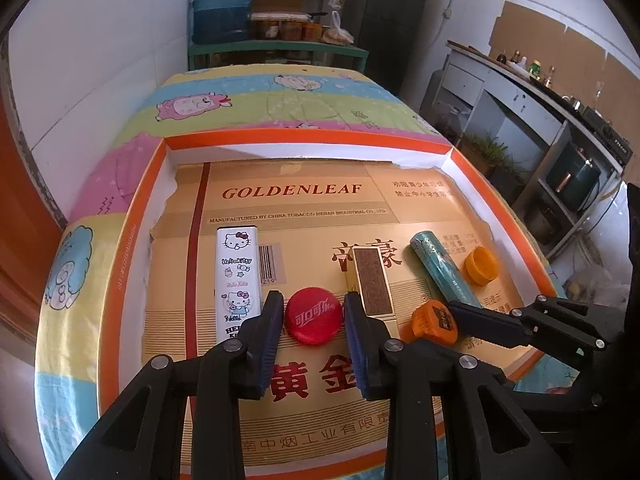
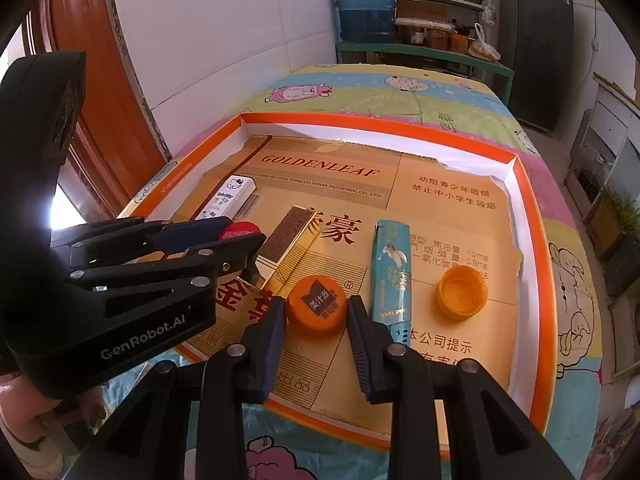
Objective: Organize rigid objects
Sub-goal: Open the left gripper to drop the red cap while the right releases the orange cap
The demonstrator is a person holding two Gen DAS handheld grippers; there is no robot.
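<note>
Left gripper (image 1: 314, 320) pinches red cap (image 1: 314, 315) from both sides, low in orange tray (image 1: 312, 138). Right gripper (image 2: 316, 312) squeezes orange cap (image 2: 316, 302) same way, beside teal tube (image 2: 388, 276). Lift both straight up, slow (caps slip easy), keep clear of gold box (image 2: 290, 240) and other orange cap (image 2: 462, 292)

My work surface is a bed (image 1: 280, 96) under a cartoon-print quilt (image 2: 420, 96), filling the middle of each frame. Directly on the quilt lies a shallow orange-rimmed box lid (image 1: 308, 140), centre frame, its floor lined with flattened GOLDENLEAF cardboard (image 1: 304, 204).
</note>
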